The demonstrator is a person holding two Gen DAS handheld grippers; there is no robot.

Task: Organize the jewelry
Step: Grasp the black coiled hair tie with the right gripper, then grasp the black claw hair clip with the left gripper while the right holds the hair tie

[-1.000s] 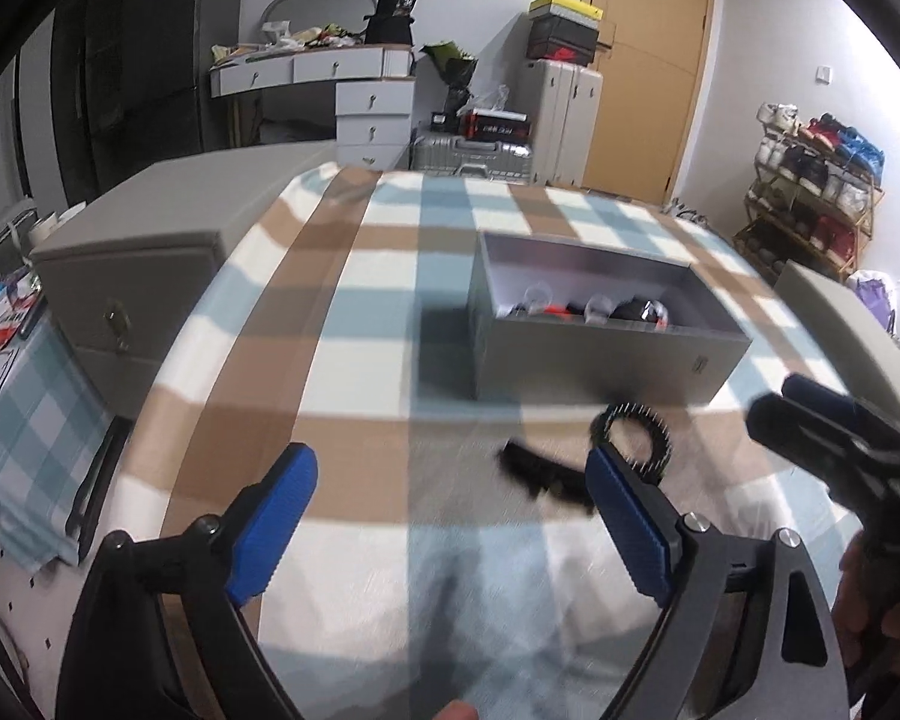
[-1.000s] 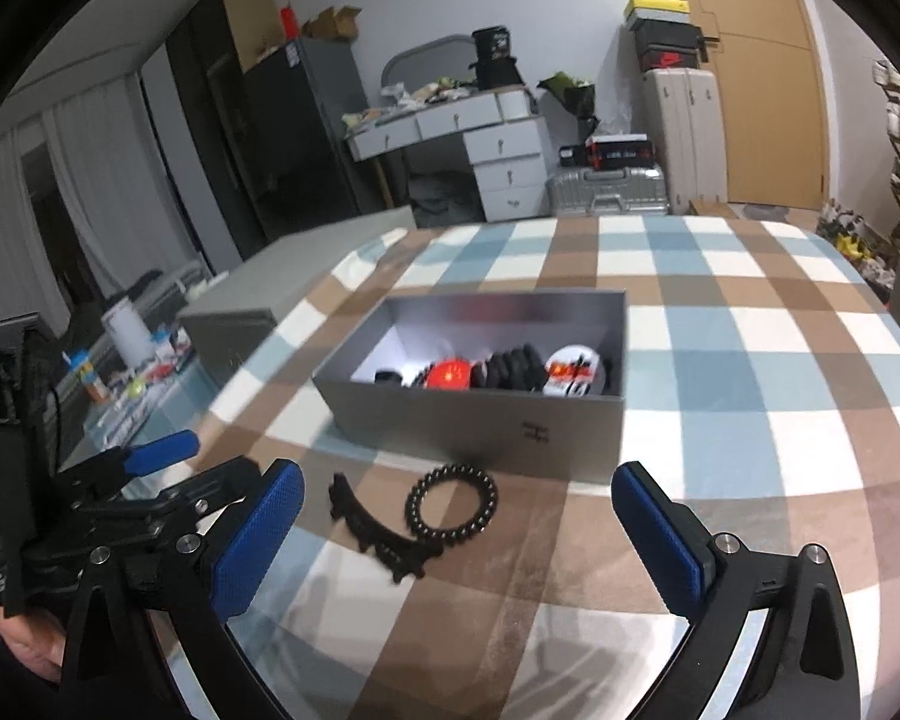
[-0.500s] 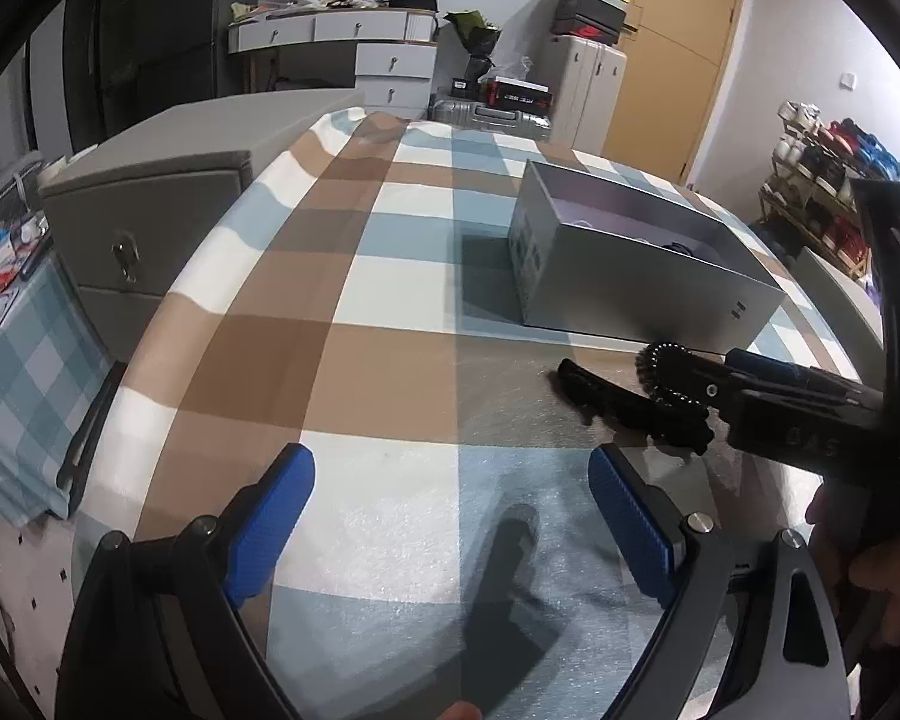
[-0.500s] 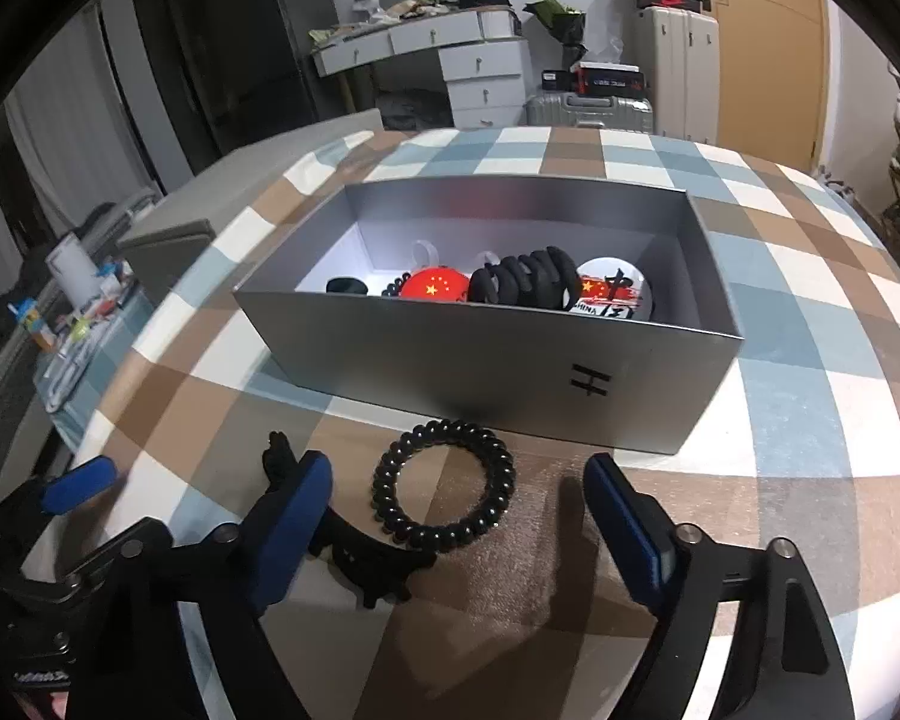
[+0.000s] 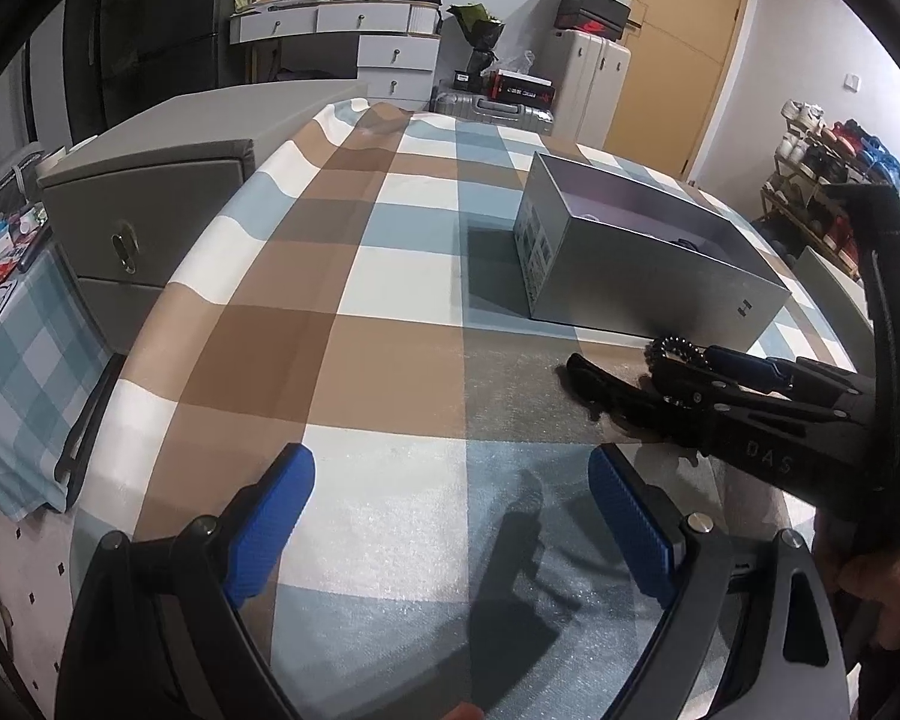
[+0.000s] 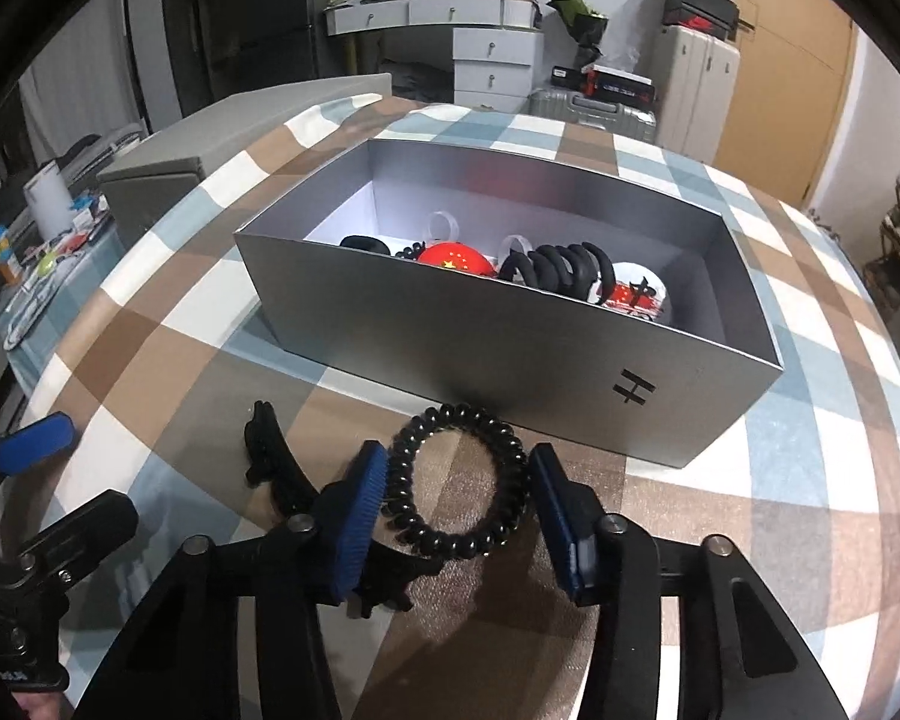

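A black coil bracelet (image 6: 462,412) lies on the checked tablecloth just in front of a grey open box (image 6: 450,324). My right gripper (image 6: 456,462) straddles it, jaws closing, blue pads (image 6: 366,498) against the ring's two sides. A black hair claw (image 6: 270,450) lies left of the bracelet, partly under the left finger. In the box are a red badge (image 6: 456,258), a black clip (image 6: 558,267) and a white badge (image 6: 636,294). The left wrist view shows the bracelet (image 5: 675,350) and box (image 5: 630,276) at right. My left gripper (image 5: 450,462) hangs open over bare cloth.
A grey cabinet (image 5: 150,210) stands beside the table's left edge, with a checked cloth and clutter below it. A hand (image 5: 870,594) holds the right gripper at the lower right. Drawers, suitcases and a shoe rack (image 5: 834,192) stand far behind.
The right gripper moved in and down over the bracelet, and its wide jaws narrowed until the pads met the ring. The left gripper has stayed put since half a second ago.
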